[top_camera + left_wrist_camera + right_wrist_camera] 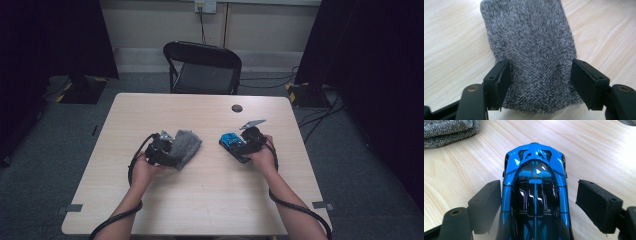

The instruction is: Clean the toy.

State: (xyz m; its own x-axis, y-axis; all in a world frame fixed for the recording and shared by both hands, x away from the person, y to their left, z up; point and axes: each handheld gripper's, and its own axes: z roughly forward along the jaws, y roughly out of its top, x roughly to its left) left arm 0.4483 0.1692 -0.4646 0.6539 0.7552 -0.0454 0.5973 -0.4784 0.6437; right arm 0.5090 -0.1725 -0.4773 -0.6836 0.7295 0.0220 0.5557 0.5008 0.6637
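Note:
A grey knitted cloth (188,143) lies folded on the pale wooden table (210,190), left of centre. My left gripper (167,148) stands open around its near end. In the left gripper view the cloth (531,45) lies flat between the jaws of the left gripper (541,75), with a thin gap at the right pad. A blue and black toy car (230,140) sits right of centre. The right gripper (239,146) is open on either side of it. In the right gripper view the car (535,195) fills the space between the jaws of the right gripper (537,192), with a clear gap on the right.
A round black grommet (237,108) sits in the tabletop behind the car. A black folding chair (202,70) stands past the far edge. The cloth's corner (449,130) lies off to the car's left. Cables trail from both grippers toward the near edge.

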